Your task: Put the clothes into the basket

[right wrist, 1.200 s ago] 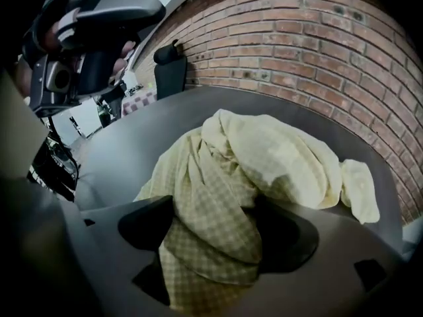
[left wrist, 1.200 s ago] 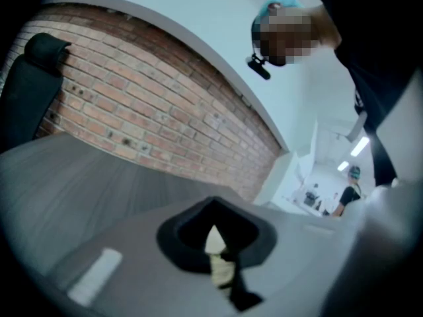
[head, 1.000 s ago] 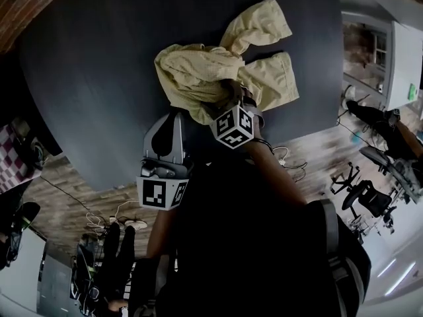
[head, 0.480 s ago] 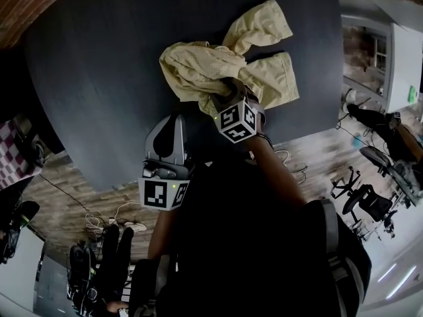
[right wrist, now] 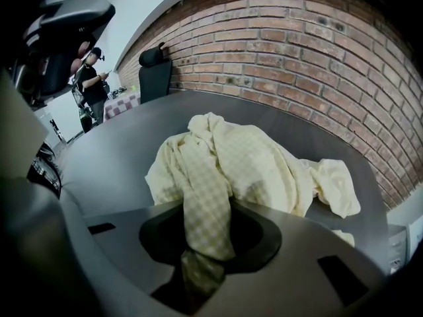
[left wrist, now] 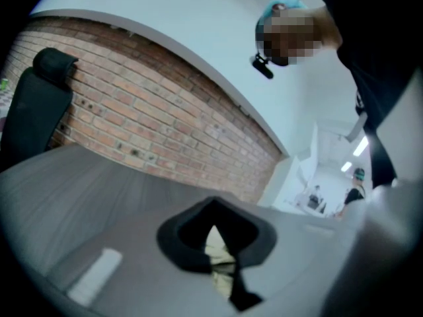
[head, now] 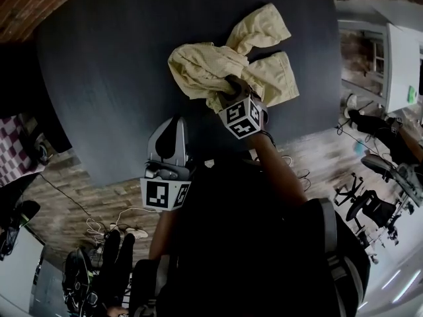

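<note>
Step in hand, as judged: clearing the table [head: 99,78] of the cloth [head: 198,68], which lay heaped on its top; no basket was in view. The right gripper [head: 229,86], jaws just closing, pinched a fold of the cloth. A deep bite and a high, straight lift would be advisable, so the loose ends clear the top. The left gripper [head: 172,123] hung beside it, jaws together, empty. Table: broad, rounded, dark, matt, smooth. Cloth: pale yellow, finely checked, soft, crumpled, limp.
</note>
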Demonstrator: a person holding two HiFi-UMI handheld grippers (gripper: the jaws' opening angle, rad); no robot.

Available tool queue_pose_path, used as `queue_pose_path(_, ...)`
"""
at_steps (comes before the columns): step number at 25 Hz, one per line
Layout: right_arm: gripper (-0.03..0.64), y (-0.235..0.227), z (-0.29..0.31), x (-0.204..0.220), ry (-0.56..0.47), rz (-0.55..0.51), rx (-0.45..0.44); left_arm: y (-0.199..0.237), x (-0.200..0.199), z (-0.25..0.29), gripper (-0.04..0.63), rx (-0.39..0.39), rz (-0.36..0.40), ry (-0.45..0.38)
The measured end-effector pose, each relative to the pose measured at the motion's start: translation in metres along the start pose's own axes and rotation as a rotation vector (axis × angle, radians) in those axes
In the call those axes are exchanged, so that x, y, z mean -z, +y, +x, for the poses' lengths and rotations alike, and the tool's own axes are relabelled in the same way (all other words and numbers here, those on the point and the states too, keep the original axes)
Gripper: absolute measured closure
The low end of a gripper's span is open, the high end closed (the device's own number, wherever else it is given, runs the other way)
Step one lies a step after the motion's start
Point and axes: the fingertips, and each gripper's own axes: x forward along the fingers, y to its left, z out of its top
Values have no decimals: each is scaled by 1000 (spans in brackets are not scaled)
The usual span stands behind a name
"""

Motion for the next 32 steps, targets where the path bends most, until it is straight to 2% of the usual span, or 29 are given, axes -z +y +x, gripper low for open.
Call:
queue_pose_path(10,514,21,-47,-4,-71,65,30,-16,-15,-36,592,46,20,-53)
queue_pose_path(18,515,46,-100,-11,-171,120,77,-37,-25,-75,592,103,53,-88)
queue_pose_path(32,517,110,-173,-18,-312,220,120,-56,-35,-148,592,213,115,-135)
